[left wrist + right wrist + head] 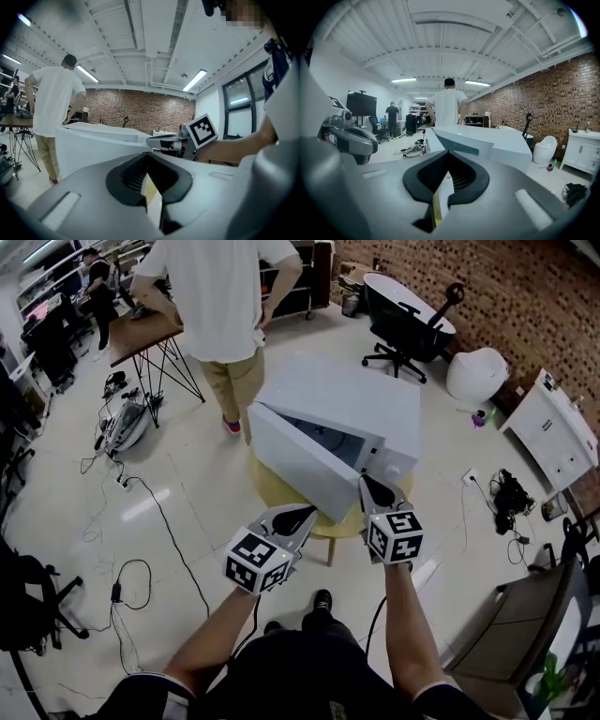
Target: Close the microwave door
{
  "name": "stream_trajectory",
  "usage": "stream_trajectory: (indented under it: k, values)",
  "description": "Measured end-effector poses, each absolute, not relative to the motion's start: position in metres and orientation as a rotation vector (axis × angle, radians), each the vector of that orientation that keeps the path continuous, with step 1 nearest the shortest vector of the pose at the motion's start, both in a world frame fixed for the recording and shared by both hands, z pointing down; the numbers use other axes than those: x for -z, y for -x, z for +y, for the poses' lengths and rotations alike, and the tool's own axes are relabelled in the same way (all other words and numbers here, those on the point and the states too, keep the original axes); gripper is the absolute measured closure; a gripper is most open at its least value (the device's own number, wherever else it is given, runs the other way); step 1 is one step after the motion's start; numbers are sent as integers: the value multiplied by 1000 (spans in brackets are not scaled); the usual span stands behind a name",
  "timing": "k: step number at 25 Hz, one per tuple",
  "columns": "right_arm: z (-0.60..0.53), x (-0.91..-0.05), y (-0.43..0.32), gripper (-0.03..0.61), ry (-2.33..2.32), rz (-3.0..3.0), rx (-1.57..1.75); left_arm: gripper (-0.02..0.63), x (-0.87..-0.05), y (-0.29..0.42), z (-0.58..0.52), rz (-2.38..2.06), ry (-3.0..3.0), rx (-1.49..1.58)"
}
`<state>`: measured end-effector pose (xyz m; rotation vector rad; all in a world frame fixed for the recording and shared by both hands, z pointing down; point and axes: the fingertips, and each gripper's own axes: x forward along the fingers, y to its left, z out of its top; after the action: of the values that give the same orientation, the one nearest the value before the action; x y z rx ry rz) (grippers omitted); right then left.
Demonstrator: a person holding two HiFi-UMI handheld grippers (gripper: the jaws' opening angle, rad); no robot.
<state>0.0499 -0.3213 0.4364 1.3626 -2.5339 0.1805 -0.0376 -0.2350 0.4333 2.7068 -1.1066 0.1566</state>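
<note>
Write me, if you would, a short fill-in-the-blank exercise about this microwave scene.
The door of the microwave stands ____.
The table under it is ____ in shape.
The left gripper and right gripper both have jaws that are ____, with nothing between them.
The person behind the microwave wears a ____ shirt.
Missing words: open; round; shut; white.

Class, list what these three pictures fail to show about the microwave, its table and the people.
Microwave inside: head view, the open door covers most of it.
Table: head view, the microwave covers all but part of its rim.
Standing person: head view, the top edge cuts off the head.
</note>
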Motion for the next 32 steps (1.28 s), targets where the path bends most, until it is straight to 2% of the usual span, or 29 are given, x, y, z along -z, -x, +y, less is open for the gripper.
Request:
stream_trajectory:
  k: [18, 32]
  values:
    - [-401, -434, -91, 577, -1487, -2521, -170, 602, -431, -1, -288, -1067, -2722, -154]
    - [-412, -435, -94, 577, -1487, -2561, -194, 601, -451, -24, -322, -1091, -2712, -170]
